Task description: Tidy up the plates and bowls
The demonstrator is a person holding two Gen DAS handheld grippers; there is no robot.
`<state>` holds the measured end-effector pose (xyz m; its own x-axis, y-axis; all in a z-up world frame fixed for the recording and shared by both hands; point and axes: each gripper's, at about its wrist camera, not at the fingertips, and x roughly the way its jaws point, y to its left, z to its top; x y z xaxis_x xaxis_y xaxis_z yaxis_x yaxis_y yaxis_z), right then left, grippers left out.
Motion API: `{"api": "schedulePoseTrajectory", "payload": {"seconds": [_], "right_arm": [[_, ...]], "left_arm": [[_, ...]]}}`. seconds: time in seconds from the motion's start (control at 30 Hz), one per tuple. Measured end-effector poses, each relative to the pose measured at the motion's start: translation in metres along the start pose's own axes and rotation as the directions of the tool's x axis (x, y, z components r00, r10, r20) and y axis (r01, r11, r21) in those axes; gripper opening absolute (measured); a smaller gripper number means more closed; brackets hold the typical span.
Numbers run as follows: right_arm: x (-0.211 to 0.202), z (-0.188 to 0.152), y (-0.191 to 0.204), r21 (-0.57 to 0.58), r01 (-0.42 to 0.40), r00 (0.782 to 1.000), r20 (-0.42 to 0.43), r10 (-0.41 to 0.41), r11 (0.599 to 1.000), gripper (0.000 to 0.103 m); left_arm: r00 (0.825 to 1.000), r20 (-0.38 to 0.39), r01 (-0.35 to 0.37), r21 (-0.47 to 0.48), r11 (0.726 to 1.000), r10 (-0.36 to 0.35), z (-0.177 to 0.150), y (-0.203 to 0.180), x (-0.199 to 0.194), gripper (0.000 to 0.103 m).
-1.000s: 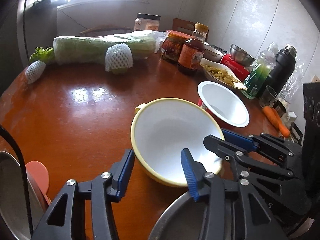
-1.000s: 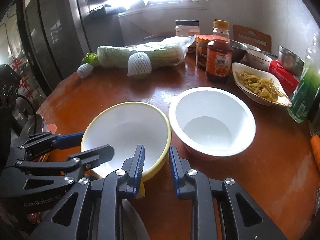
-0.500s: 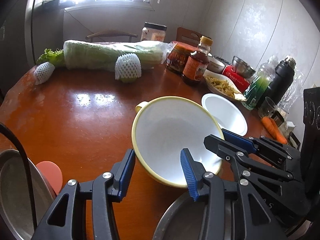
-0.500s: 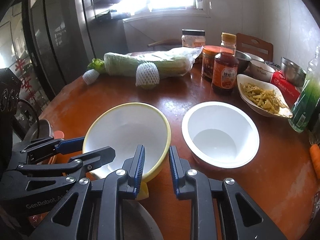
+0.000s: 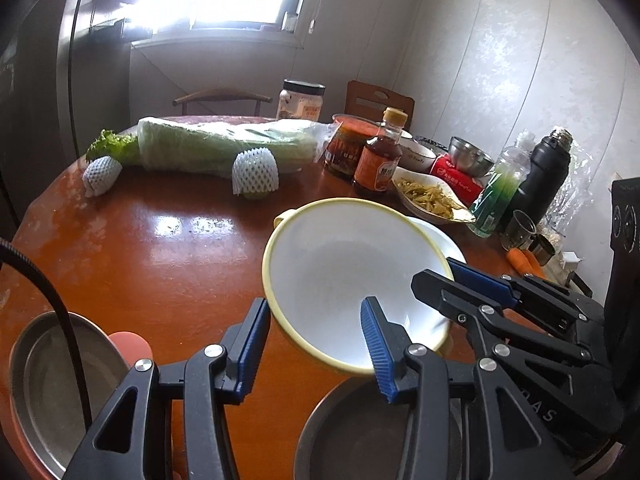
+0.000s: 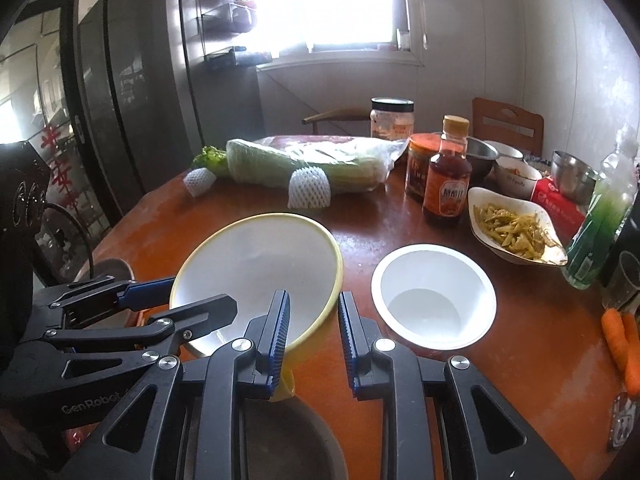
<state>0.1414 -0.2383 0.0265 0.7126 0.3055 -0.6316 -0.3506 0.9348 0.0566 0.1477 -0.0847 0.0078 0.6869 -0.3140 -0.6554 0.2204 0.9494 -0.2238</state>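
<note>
left gripper [image 5: 314, 340]: clamped, angled down | right gripper [image 6: 312, 340]: clamped, angled down

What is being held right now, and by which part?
The yellow-rimmed bowl, by its rim: the left gripper and the right gripper each clamp the near edge.

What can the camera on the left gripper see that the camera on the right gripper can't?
Only the left camera shows the black flask and the metal plate at the table's near left edge.

Only the right camera shows the dark fridge doors and the whole white bowl, which the left camera sees only as a sliver behind the yellow bowl.

Both show the yellow bowl held by both grippers, the left gripper and the right gripper gripping its rim, the cabbage, the sauce bottle and the carrots.
</note>
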Motion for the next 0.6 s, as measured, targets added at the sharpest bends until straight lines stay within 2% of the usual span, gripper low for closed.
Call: {"api": "schedulePoseTrajectory", "payload": {"seconds": [0.6], "right_arm": [[-0.046, -0.016, 0.025, -0.02, 0.014, 0.999, 0.053, -0.013, 1.0, 0.027]], "left_arm": [[0.998, 0.063, -0.003, 0.045, 0.999, 0.0, -0.019, -0.012, -0.051, 0.047]]}}
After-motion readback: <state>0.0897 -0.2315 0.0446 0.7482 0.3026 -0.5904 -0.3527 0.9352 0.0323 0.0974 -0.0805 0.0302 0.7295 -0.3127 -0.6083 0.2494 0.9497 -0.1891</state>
